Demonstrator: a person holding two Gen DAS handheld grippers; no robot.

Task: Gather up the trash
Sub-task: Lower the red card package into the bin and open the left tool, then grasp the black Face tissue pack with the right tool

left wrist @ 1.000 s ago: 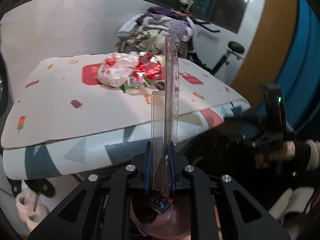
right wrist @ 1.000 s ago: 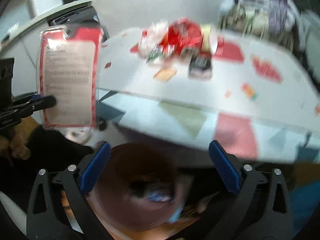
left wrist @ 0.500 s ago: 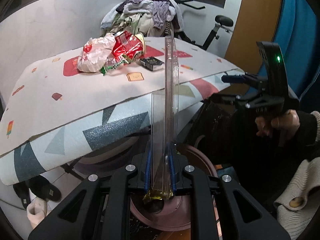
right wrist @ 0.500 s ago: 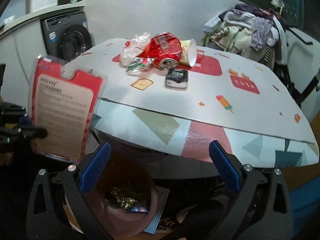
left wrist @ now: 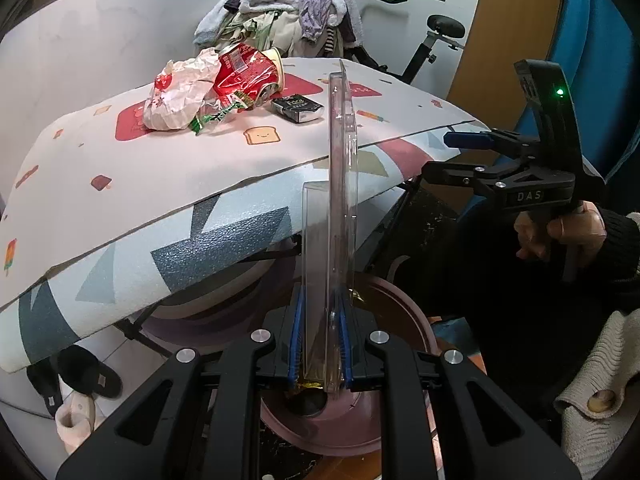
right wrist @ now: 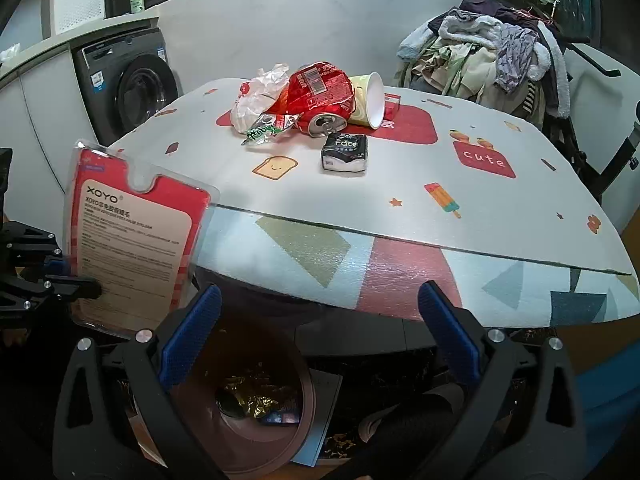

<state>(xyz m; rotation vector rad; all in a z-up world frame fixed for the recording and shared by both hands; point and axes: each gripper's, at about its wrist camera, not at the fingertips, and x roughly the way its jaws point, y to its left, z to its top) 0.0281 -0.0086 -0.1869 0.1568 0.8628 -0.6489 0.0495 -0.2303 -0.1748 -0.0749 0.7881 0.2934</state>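
Blister pack point(left wrist: 340, 216) clamped upright in left gripper point(left wrist: 320, 344) above bin point(left wrist: 400, 300).

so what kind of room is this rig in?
Most likely a home laundry or utility room: a front-loading washing machine by the wall, a clothes pile heaped behind the mat-covered table, and an exercise bike nearby.

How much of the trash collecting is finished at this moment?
Partly done. The bin under the table already holds some wrappers. In hand: the left tongs grip a clear blister pack above the bin; the right tongs are open and hold nothing. Left on the table: crumpled bag, red can, paper cup, green wrapper, tissue pack.
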